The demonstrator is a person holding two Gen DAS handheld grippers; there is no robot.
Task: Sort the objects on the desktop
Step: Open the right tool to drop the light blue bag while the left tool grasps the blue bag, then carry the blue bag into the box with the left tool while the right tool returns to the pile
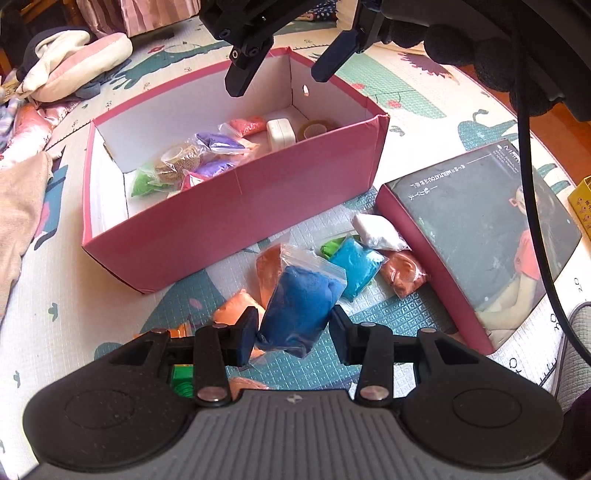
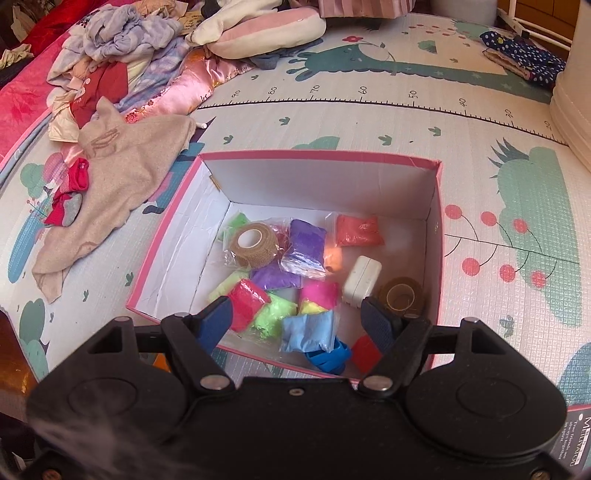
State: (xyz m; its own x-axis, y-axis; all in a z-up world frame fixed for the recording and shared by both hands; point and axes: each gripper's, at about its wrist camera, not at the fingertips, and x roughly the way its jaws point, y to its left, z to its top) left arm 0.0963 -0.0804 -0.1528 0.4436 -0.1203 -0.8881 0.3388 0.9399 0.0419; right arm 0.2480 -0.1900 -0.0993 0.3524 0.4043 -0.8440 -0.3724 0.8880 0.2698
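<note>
My left gripper (image 1: 295, 336) is shut on a dark blue clay bag (image 1: 299, 306), which sticks out forward between the pads, above the play mat. More clay bags lie on the mat beyond it: light blue (image 1: 356, 269), white (image 1: 376, 232), brown (image 1: 402, 273) and orange (image 1: 267, 269). The pink box (image 1: 229, 221) stands behind them. My right gripper (image 1: 280, 70) hovers open over the box's far side, with nothing between its fingers. In the right wrist view that gripper (image 2: 297, 319) looks down into the box (image 2: 439, 221) at coloured bags, a tan bandage roll (image 2: 255, 245), a white charger (image 2: 362, 282) and a tape roll (image 2: 402, 295).
The box lid (image 1: 480, 240) lies upside up to the right of the loose bags. A yellow carton (image 1: 581, 203) sits at the right edge. Clothes (image 2: 122, 177) and a pillow (image 2: 266, 33) are heaped to the left of the box. A black cable (image 1: 532, 206) hangs across the lid.
</note>
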